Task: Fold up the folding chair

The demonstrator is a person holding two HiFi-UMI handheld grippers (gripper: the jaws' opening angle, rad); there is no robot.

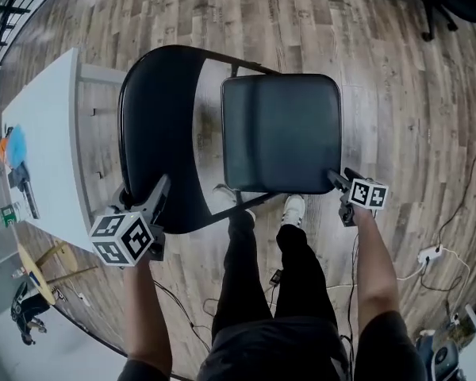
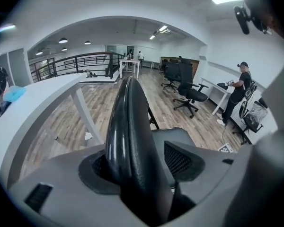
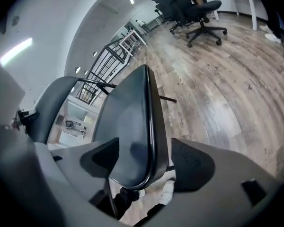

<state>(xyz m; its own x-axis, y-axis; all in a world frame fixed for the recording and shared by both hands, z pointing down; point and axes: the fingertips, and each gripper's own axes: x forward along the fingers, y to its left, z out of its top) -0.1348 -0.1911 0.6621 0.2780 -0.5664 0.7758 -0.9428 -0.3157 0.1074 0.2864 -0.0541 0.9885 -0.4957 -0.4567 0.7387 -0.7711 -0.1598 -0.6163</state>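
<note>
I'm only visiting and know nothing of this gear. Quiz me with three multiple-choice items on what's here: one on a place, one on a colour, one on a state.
1. What stands between the right tool's jaws?
A. the seat edge
B. the backrest
C. a table leg

2. What colour is the chair?
A. white
B. black
C. red

3. How is the chair now?
A. folded flat
B. unfolded, seat down
C. tipped on its side

Answers:
1. A: the right gripper view shows the seat's rim between the jaws, which stand apart.
2. B: frame and padding are black in every view.
3. B: the head view looks straight down onto the seat's whole top.
</note>
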